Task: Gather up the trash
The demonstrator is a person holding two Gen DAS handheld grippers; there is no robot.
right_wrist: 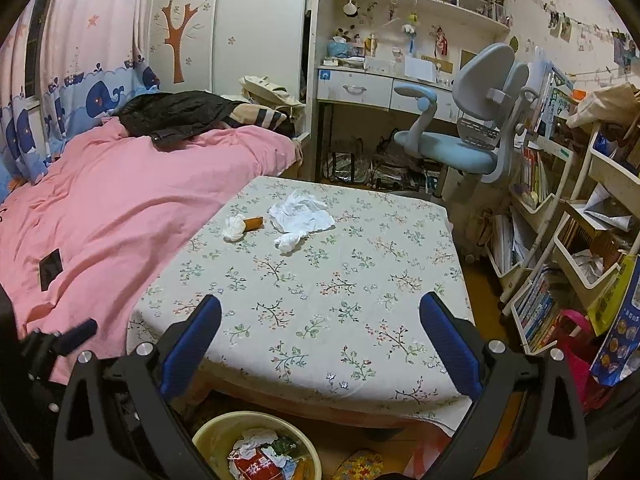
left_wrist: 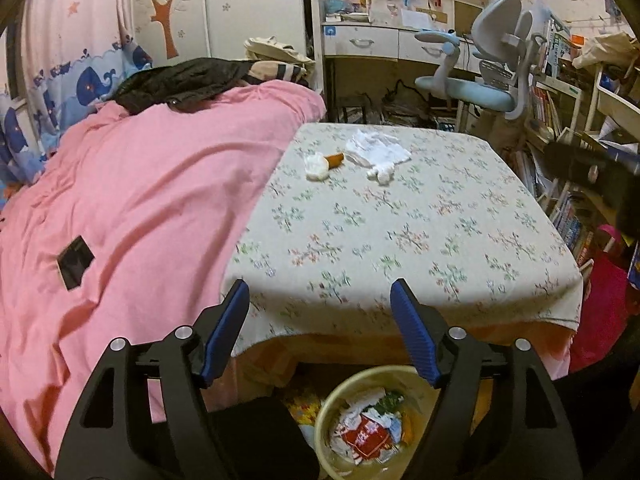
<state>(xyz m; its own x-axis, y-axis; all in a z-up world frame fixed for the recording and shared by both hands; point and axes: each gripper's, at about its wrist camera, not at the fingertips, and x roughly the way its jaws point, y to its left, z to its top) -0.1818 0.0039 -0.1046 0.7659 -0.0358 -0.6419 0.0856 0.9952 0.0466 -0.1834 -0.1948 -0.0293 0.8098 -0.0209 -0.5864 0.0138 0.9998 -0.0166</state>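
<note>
On the floral-cloth table [left_wrist: 400,232] [right_wrist: 320,304], at its far left, lie a crumpled white tissue wad [left_wrist: 317,168] [right_wrist: 234,228], a small orange tube [left_wrist: 334,159] [right_wrist: 253,223], a spread white tissue [left_wrist: 378,149] [right_wrist: 301,213] and a small tissue ball [left_wrist: 380,174] [right_wrist: 289,242]. A yellow trash bin [left_wrist: 332,400] [right_wrist: 216,436] with paper and wrappers stands on the floor below the table's near edge. My left gripper [left_wrist: 320,292] is open and empty above the near edge and bin. My right gripper [right_wrist: 320,308] is open and empty over the near part of the table.
A bed with a pink cover [left_wrist: 140,208] [right_wrist: 100,216] adjoins the table's left side. A blue desk chair [left_wrist: 480,80] [right_wrist: 464,136] and desk stand behind. Bookshelves [right_wrist: 560,216] and a pink bag [right_wrist: 576,344] crowd the right side.
</note>
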